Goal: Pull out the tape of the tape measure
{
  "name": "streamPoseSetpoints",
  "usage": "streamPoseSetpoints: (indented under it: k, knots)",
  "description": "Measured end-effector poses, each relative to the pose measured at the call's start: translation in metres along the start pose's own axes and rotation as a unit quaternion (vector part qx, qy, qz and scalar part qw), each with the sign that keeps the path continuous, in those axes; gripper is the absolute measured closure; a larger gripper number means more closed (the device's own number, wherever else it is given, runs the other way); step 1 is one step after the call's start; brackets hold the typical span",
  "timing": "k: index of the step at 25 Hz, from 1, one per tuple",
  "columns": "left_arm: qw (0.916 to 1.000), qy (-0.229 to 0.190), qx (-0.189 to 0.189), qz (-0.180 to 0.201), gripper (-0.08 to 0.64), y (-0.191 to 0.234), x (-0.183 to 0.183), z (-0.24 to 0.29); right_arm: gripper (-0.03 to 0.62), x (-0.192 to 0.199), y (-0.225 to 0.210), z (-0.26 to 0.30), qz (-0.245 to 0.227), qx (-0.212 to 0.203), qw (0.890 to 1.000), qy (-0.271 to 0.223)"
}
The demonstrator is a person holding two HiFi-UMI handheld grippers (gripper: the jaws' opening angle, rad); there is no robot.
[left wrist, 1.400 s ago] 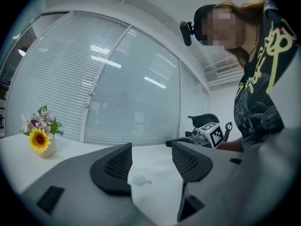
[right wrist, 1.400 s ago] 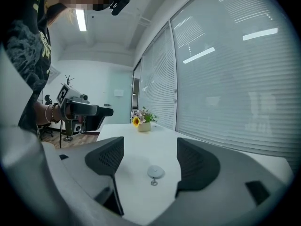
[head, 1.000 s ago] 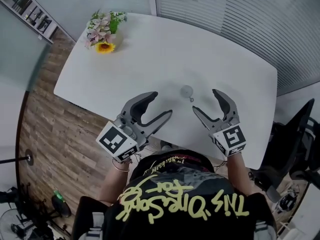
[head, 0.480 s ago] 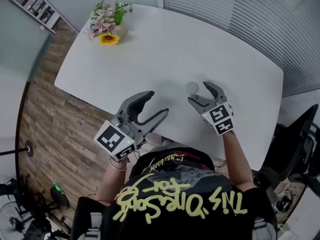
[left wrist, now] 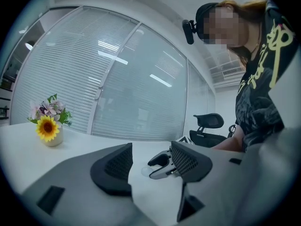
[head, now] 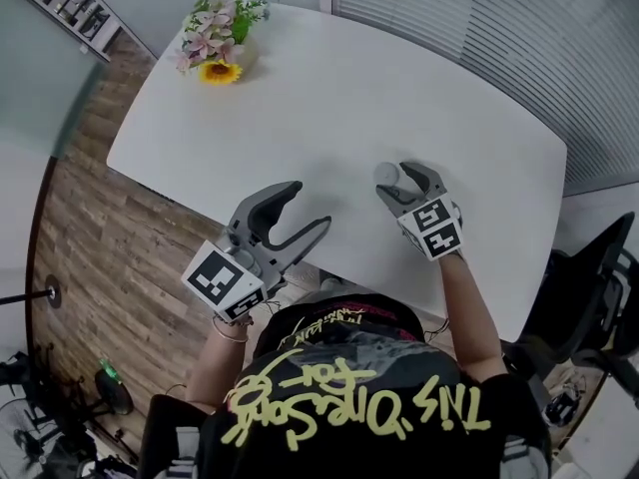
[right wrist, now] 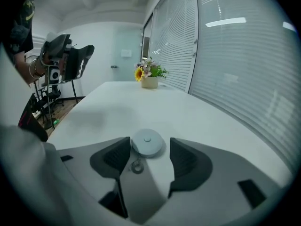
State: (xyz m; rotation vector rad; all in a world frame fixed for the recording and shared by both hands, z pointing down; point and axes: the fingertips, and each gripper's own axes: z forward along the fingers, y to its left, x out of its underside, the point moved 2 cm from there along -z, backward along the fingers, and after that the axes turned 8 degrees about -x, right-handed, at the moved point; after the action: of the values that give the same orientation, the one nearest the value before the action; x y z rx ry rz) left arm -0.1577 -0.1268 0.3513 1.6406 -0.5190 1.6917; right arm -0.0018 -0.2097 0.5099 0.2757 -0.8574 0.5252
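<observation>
The pull has not begun. The tape measure (head: 386, 174), a small round pale case, lies flat on the tabletop (head: 329, 98) right of centre in the head view. No tape shows outside it, and its ring tab (right wrist: 137, 167) lies loose beside it. Nearly everything is left, I judge: clamp the case, catch the tab, draw the tape out. The right hand-held gripper (head: 396, 181) tilts down over the case. Its jaws have just been closing on either side, but a sliver of gap shows at the right pad, so there is no grip yet. The left hand-held gripper (head: 308, 206) hangs level at lower centre-left, jaws apart and empty, pointing toward the case.
</observation>
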Motion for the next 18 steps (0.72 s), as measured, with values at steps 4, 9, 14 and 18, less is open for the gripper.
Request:
streamPoseSetpoints:
  k: [4,9,14,18]
  knots:
    - [1.0000,-0.002,-0.001,-0.001,0.311,0.000,-0.001,-0.003,0.332,-0.001,0.001,0.002,0.005,-0.017,1.000,0.010]
    - [1.0000,-0.004,0.000,0.003,0.312,-0.005,-0.004,-0.001,0.380,-0.002,0.005,0.002,-0.006,-0.030,0.999,0.017]
    - [1.0000,-0.003,0.000,0.005,0.311,-0.004,-0.004,-0.003,0.382,-0.006,0.007,0.000,-0.001,-0.037,0.999,0.012]
    - [1.0000,0.000,-0.003,0.009,0.311,0.000,-0.002,-0.006,0.383,-0.021,0.013,-0.008,0.003,-0.047,0.999,-0.020]
